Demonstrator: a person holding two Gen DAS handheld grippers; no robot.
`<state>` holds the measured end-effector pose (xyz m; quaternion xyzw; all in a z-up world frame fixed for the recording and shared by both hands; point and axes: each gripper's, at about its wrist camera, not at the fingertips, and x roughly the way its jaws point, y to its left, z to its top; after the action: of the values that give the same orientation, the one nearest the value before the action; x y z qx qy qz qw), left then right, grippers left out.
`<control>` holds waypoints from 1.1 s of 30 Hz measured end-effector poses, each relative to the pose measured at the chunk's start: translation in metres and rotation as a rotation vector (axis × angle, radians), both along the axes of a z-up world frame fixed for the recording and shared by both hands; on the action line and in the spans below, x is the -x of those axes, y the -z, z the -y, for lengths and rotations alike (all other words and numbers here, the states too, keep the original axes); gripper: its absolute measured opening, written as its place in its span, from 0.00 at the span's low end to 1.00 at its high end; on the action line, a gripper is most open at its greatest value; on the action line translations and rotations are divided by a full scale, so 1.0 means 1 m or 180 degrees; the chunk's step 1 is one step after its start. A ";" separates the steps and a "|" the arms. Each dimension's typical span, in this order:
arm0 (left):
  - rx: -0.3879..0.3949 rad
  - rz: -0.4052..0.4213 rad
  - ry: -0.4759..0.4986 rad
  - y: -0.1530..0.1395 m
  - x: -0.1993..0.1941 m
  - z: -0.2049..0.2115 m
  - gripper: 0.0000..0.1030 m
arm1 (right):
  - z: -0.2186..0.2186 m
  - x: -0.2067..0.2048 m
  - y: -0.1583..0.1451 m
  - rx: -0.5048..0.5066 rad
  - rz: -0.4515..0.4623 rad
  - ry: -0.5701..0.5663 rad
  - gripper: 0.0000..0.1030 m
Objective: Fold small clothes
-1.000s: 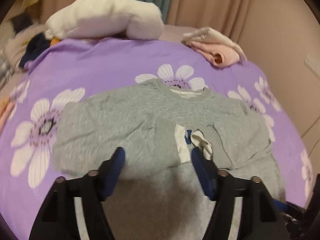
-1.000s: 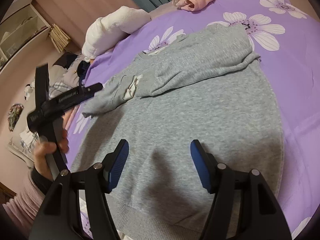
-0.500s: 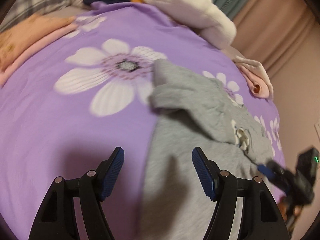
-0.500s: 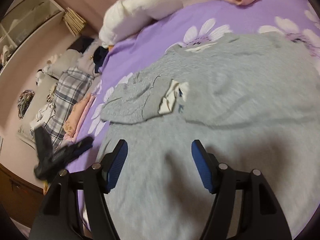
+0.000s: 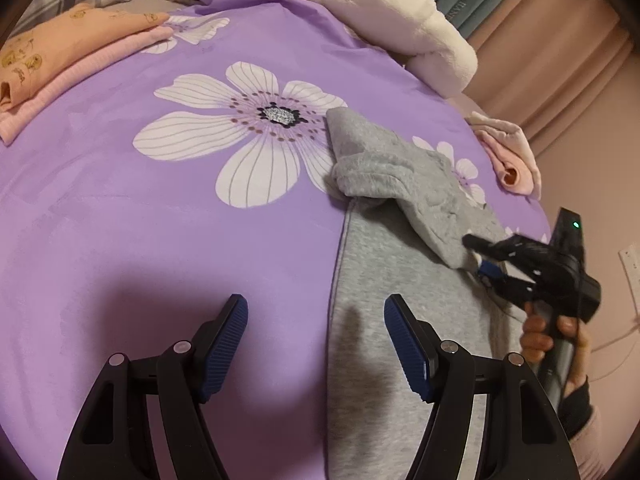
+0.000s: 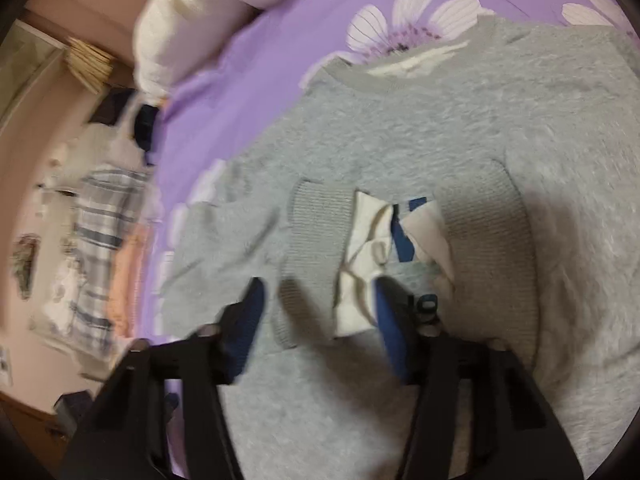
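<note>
Purple flowered bedspread, white plush blanket, curtains

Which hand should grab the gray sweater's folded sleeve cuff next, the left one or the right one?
Probably the right. The right gripper is closing, its fingers straddling the ribbed sleeve cuff of the gray sweater. The left gripper hangs open over the sweater's side edge and the purple bedspread, away from the cuff.
</note>
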<state>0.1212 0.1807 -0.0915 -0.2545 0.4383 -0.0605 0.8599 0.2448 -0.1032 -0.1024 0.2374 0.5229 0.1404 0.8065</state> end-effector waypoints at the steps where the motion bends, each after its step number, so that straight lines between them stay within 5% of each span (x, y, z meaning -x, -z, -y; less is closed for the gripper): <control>1: 0.0009 -0.0001 0.0004 0.000 0.000 0.000 0.68 | -0.002 -0.001 -0.001 0.0099 0.0037 -0.0013 0.25; 6: -0.0015 -0.0023 0.0019 -0.001 -0.001 0.000 0.68 | 0.006 0.005 -0.026 0.0428 0.0330 -0.0028 0.04; 11: -0.0042 -0.0024 0.0049 -0.006 -0.010 0.004 0.68 | 0.035 0.001 -0.018 0.0782 0.0249 0.0096 0.00; 13: -0.0084 -0.0012 0.0059 -0.010 -0.013 0.006 0.68 | 0.042 0.005 -0.019 0.0659 0.0310 0.0121 0.00; 17: -0.0148 0.0039 0.0102 -0.019 -0.018 0.012 0.68 | 0.041 0.009 -0.023 0.0145 0.0297 -0.0056 0.08; 20: -0.0139 0.0044 0.0118 -0.020 -0.018 0.016 0.68 | 0.040 0.004 -0.015 0.0051 0.0178 -0.0066 0.29; 26: -0.0103 -0.0015 0.0142 -0.015 -0.017 0.019 0.68 | 0.039 -0.008 0.011 -0.0282 -0.0144 -0.0063 0.37; 28: -0.0076 -0.0043 0.0131 -0.013 -0.018 0.018 0.68 | 0.031 -0.006 0.009 -0.0222 -0.0084 -0.0121 0.33; 29: -0.0067 -0.0055 0.0118 -0.012 -0.017 0.017 0.68 | 0.022 -0.002 0.003 -0.0117 -0.0007 -0.0175 0.15; 30: -0.0053 -0.0063 0.0109 -0.011 -0.017 0.016 0.68 | 0.018 -0.001 0.001 -0.0025 0.0043 -0.0209 0.09; 33: -0.0058 -0.0064 0.0097 -0.012 -0.016 0.015 0.68 | 0.012 0.006 -0.011 0.0262 0.0267 -0.0304 0.07</control>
<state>0.1376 0.1661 -0.0799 -0.2405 0.4513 -0.0670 0.8567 0.2387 -0.1151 -0.0909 0.1727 0.5047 0.1670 0.8292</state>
